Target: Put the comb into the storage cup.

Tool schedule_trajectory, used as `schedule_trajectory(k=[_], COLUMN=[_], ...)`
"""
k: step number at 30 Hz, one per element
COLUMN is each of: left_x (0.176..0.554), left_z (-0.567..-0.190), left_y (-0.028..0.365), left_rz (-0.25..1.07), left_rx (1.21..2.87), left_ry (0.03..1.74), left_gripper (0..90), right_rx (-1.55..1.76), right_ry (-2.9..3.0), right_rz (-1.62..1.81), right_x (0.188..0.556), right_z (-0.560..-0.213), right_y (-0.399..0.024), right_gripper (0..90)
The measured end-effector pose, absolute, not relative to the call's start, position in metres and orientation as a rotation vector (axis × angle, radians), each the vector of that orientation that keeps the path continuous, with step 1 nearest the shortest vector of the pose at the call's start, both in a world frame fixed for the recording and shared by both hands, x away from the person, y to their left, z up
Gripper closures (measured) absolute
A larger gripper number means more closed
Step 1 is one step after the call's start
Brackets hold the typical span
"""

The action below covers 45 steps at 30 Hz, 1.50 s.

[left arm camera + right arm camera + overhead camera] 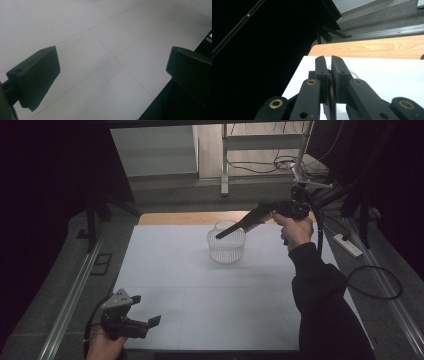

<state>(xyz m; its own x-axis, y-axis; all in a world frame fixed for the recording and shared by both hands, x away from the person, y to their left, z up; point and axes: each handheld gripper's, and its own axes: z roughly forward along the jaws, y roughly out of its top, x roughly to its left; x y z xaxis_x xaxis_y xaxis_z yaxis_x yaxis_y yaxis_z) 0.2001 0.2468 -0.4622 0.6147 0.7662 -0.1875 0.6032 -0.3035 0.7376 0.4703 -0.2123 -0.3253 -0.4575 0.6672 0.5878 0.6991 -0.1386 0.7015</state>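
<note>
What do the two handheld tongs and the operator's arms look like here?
Both tongs are black. The left tongs carry a grey three-cornered plate and a black cable. The right tongs have long slim jaws with brass-coloured pivot rings and a black cable. The right arm wears a black sleeve.

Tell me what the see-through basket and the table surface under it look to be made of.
The basket looks like clear plastic: light passes through its ribbed wall, and a thin hoop handle arches over it; glass can't be ruled out. The table top looks like matte white board or sheet with faint seam lines, over a wood-grain strip at its far edge.
</note>
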Motion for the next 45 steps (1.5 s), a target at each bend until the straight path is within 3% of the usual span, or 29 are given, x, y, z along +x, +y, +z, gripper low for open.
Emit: schedule_trajectory(k=[45], left_x=[0.202], left_z=[-0.463], left_y=[0.249], left_rz=[0.238], left_rx=[2.007], left_ry=[1.097], left_gripper=[0.0], right_rx=[-1.688], right_ry=[-2.158], right_rz=[-1.596], right_x=[0.5], right_z=[-0.364], right_y=[-0.182], right_gripper=[84.2])
